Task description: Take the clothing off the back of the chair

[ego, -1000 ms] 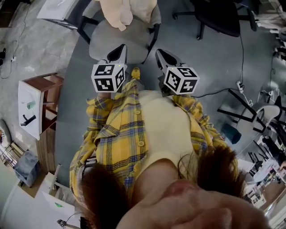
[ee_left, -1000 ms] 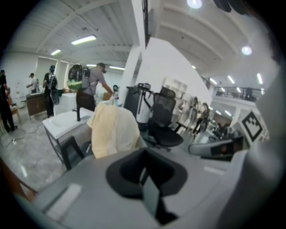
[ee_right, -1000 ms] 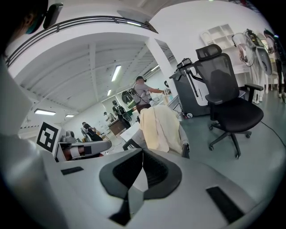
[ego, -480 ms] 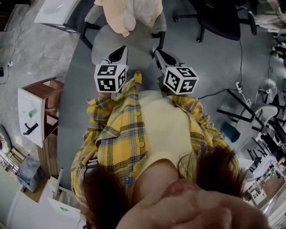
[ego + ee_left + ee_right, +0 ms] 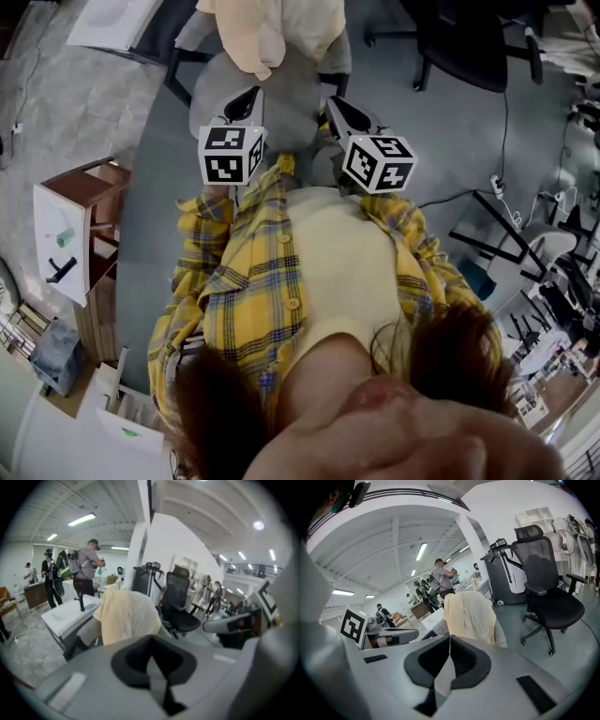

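A cream garment [image 5: 272, 30] hangs over the back of a grey office chair [image 5: 281, 89] at the top of the head view. My left gripper [image 5: 244, 97] and right gripper [image 5: 335, 105] are side by side over the near edge of the seat, short of the garment and not touching it. Both are shut with nothing between the jaws. In the left gripper view the garment [image 5: 127, 617] drapes just beyond my shut left gripper [image 5: 152, 660]. The right gripper view shows the same garment [image 5: 469, 615] ahead of my shut right gripper [image 5: 449, 654].
A black office chair [image 5: 459, 36] stands to the right of the grey one, and a white desk [image 5: 117, 19] to its left. A small wooden stand [image 5: 80, 225] sits at the left. Cables [image 5: 506, 141] run across the floor on the right. People [image 5: 86, 571] stand in the background.
Both grippers have moved forward together toward the grey chair, from short of it to over the seat's near edge. Their jaws have stayed shut.
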`<state>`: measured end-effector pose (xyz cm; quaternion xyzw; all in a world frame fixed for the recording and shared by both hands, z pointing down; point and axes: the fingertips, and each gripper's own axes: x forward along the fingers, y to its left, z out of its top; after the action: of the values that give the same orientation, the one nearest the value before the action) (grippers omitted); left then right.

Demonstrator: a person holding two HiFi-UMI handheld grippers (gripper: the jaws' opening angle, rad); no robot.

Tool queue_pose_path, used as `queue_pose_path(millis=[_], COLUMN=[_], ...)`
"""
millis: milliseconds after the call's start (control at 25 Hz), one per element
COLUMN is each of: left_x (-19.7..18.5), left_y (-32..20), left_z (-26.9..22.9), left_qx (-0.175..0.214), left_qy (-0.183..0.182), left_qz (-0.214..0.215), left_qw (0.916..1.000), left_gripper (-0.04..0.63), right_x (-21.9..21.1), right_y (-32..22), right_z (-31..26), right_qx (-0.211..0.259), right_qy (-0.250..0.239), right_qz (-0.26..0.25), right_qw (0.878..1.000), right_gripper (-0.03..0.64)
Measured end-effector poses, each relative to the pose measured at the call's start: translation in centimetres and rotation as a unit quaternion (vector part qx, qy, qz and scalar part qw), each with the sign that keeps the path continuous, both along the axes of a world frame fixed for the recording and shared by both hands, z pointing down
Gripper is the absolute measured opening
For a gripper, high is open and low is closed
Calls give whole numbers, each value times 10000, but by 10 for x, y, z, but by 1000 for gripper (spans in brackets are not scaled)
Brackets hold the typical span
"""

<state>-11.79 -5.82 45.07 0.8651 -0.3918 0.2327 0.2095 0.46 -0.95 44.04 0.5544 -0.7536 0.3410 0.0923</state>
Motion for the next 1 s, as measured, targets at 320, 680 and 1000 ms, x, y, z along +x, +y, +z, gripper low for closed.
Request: queue_pose_path(millis=[320,680,1000], left_x=[21,48,60], left_y=[-55,-107,-140], left_z=[6,10,30], left_qx=[-2,-29,-98], left_qy=[10,-212,-522], left_qz=[-362,-497,-627], left_qw=[9993,9985,9966], left_gripper=[4,3,3], right_x=[29,55,76], right_y=[-64,-113,-145], right_z=[6,14,36], right_qx=[3,-149,-326], right_qy=[13,-69,-135], right_qz=[-300,-593,-758], right_qw=[9995,9981,9965], right_gripper=[15,15,15])
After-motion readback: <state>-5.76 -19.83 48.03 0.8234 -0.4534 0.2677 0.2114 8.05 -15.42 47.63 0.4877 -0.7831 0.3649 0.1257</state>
